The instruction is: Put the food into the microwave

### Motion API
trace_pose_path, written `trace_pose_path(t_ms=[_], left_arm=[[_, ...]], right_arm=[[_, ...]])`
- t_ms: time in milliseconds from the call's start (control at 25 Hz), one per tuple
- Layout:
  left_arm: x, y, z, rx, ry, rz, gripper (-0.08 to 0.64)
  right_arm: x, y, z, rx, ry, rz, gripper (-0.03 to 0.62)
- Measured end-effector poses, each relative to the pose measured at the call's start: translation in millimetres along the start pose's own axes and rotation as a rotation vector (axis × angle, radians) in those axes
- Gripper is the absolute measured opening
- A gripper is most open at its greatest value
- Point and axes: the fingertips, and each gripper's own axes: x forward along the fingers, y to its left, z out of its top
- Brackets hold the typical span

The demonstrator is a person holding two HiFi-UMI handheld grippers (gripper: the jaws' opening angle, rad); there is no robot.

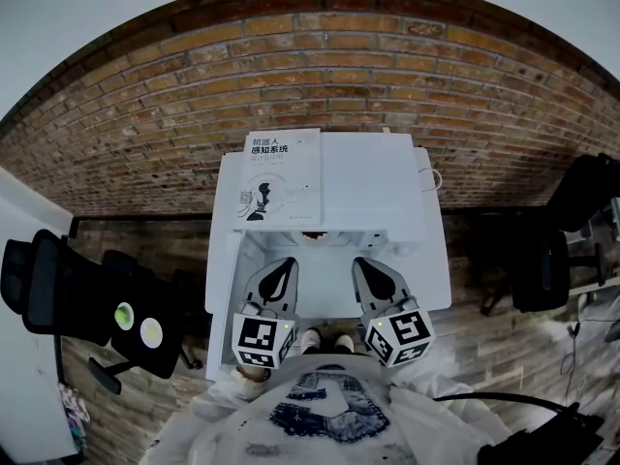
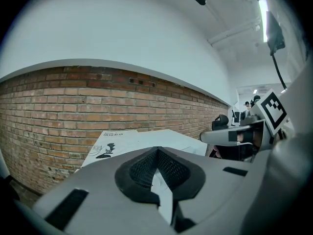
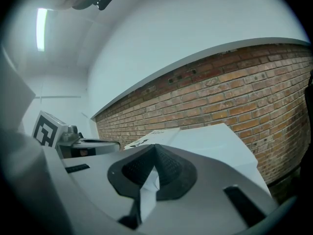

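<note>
Brick wall (image 1: 320, 66) runs behind a white desk (image 1: 431, 289) pushed up against it. On the desk stands a white box-shaped appliance, apparently the microwave (image 1: 373, 182), seen from above, so its door does not show. A white book (image 1: 281, 174) with a black figure on its cover lies flat on top, at the left side. A small red spot (image 1: 312, 234) sits at the front edge of the box, too small to tell what it is. Where the food is cannot be told from any view.

The left gripper (image 1: 281, 265) and the right gripper (image 1: 366, 265) are held side by side over the near part of the desk. Both point at the microwave and stop short of it. Each gripper view shows the black pads meeting at the tip, so both pairs of jaws are together with nothing between them. Through both views the top of the white box and the book show beyond the tips.

A black office chair (image 1: 77, 298) stands well to the left of the desk. The person's shoes (image 1: 310, 339) show just below the grippers.
</note>
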Motion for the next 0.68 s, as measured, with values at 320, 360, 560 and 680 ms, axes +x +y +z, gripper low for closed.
trace_pose_path(t_ms=[320,360,560,680], left_arm=[[-2.9,-1.4,-6.7,0.008,0.019,0.000,0.008],[-3.4,-1.9,-7.6,0.008,0.025,0.000,0.008],[-3.6,-0.2,-7.2,0.024,0.011,0.012,0.008],[-3.9,1.3,-10.0,0.027,0.016,0.016,0.008]], right_arm=[[-0.5,2.7,-4.7,0.010,0.010,0.000,0.011],[-0.5,3.4,-5.0,0.011,0.011,0.000,0.011],[0.2,4.2,-6.2,0.009,0.012,0.000,0.011],[0.7,4.6,-7.9,0.009,0.016,0.002,0.011]])
